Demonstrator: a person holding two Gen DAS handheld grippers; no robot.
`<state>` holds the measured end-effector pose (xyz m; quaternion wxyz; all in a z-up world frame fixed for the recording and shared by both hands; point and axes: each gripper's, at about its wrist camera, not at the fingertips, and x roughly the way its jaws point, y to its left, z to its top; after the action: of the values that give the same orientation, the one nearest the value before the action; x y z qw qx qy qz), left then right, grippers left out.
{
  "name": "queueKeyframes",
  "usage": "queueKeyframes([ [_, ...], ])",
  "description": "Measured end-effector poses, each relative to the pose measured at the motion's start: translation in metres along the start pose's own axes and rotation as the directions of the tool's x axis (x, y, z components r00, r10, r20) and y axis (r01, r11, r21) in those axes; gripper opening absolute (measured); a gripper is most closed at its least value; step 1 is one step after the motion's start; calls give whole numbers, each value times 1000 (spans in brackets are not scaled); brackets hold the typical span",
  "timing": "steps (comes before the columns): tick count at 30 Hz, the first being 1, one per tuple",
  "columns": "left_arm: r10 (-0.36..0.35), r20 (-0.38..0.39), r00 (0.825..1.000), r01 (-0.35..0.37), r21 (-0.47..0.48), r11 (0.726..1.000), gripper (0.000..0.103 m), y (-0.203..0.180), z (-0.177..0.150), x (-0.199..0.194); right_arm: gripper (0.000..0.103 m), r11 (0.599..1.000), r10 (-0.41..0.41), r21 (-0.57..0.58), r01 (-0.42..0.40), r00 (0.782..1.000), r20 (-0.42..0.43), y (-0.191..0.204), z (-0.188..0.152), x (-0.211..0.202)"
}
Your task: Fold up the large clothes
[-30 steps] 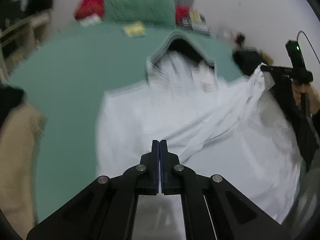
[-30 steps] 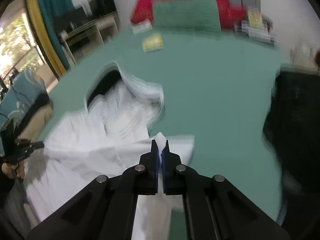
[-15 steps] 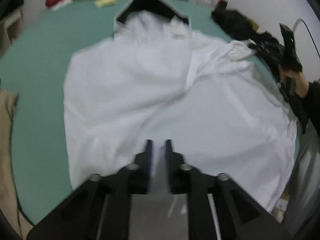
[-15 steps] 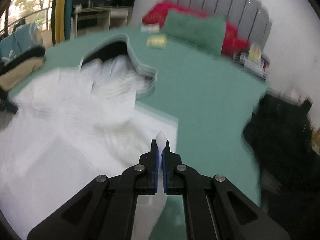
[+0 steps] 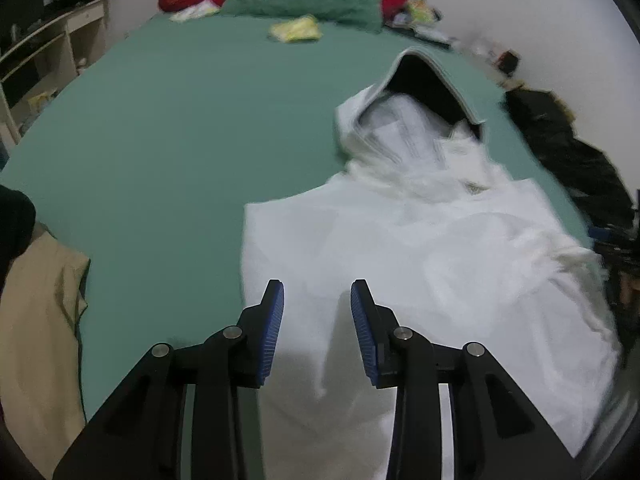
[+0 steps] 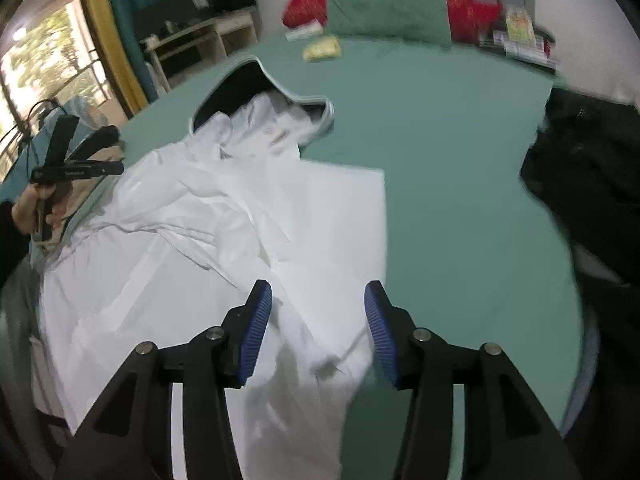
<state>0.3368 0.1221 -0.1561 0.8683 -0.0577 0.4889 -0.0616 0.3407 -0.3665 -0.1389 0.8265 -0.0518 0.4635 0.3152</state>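
Observation:
A large white hooded garment (image 5: 420, 248) lies spread on the green bed (image 5: 180, 132), its dark-lined hood (image 5: 424, 80) toward the pillows. Both sleeves lie folded in over the body. My left gripper (image 5: 317, 292) is open and empty, just above the garment's lower left part. My right gripper (image 6: 318, 292) is open and empty above the garment (image 6: 224, 232) near its right edge, where a loose sleeve end lies below the jaws. The left gripper (image 6: 76, 168) also shows in the right wrist view, held in a hand at the far left.
A beige cloth (image 5: 36, 320) lies at the bed's left edge. A black garment (image 6: 588, 184) lies on the right side of the bed. Green and red pillows (image 6: 388, 8) and a small yellow packet (image 6: 322, 50) sit at the head. Shelves (image 5: 44, 52) stand at the left.
Both grippers have opened. The right one has let go of the white sleeve, which now lies on the garment. The left one has shifted to the garment's left edge.

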Motion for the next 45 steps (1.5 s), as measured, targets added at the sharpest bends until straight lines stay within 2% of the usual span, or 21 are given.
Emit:
queueKeyframes([
  [3, 0, -44, 999, -1, -16, 1000, 37, 7, -7, 21, 49, 991, 95, 92, -98, 995, 36, -4, 2, 2],
  [4, 2, -42, 999, -2, -3, 1000, 36, 8, -12, 23, 49, 987, 127, 98, -131, 991, 42, -3, 0, 2],
  [5, 16, -13, 1000, -16, 32, 999, 30, 7, -13, 20, 49, 986, 134, 98, -137, 990, 42, -2, 0, 2],
  [6, 45, -14, 999, -44, 54, 998, 5, 7, -13, 21, 49, 992, 90, 89, -93, 995, 42, -1, 0, 2],
  [8, 73, -2, 997, -73, 51, 996, 2, 12, -9, 20, 49, 999, -12, 50, 10, 999, 33, 0, 2, 6],
  [11, 105, 11, 994, -105, 17, 994, 2, 24, -8, 19, 49, 998, -55, -5, 55, 998, -34, -1, 4, 26],
  [13, 93, 11, 996, -93, -2, 996, 2, 29, -8, 21, 46, 995, -86, -56, 81, 992, -90, 3, 2, 41],
  [14, 89, 10, 996, -89, -9, 996, 2, 29, -6, 20, 40, 990, -106, -101, 95, 989, -103, 9, -1, 48],
  [16, 103, 24, 994, -103, -9, 995, 2, 29, -4, 17, 5, 979, -152, -149, 136, 983, -100, 15, 0, 51],
  [20, 147, 59, 987, -148, 13, 989, 2, 28, -6, 14, 4, 957, -260, -144, 254, 965, -26, 8, 17, 45],
  [24, 139, 67, 988, -138, -14, 990, 3, 33, -9, 22, 5, 938, -313, -165, 306, 949, -21, 1, 38, 56],
  [26, 130, 57, 990, -128, -38, 991, 4, 34, -6, 20, 7, 936, -319, -172, 307, 946, -53, -2, 43, 64],
  [28, 112, 77, 991, -106, -78, 991, 9, 38, -4, 12, 22, 939, -324, -149, 311, 943, -74, -4, 50, 67],
  [29, 108, 100, 989, -99, -91, 991, 13, 37, -3, 6, 29, 939, -324, -137, 315, 945, -48, -3, 54, 65],
  [31, 87, 150, 985, -70, -112, 991, 35, 34, 4, -5, 54, 948, -295, -115, 296, 955, 28, 3, 63, 55],
  [33, 62, 199, 978, -44, -95, 995, 41, 24, 15, -12, 63, 961, -260, -71, 266, 962, 77, 8, 79, 60],
  [36, 11, 215, 977, 4, -70, 998, 41, 5, 37, -5, 63, 977, -213, 11, 213, 973, 92, 7, 106, 84],
  [41, -81, 208, 975, 92, -45, 995, 41, -32, 79, 33, 63, 987, -65, 156, 48, 992, 106, -2, 148, 138],
  [43, -68, 201, 977, 78, -44, 996, 41, -42, 94, 50, 62, 981, -13, 194, -3, 997, 82, -6, 160, 160],
  [44, -62, 186, 981, 73, -51, 996, 41, -51, 101, 62, 60, 979, 9, 205, -24, 997, 77, -7, 162, 167],
  [45, -59, 155, 986, 69, -56, 996, 41, -53, 107, 73, 49, 977, 20, 212, -35, 997, 70, -9, 165, 173],
])
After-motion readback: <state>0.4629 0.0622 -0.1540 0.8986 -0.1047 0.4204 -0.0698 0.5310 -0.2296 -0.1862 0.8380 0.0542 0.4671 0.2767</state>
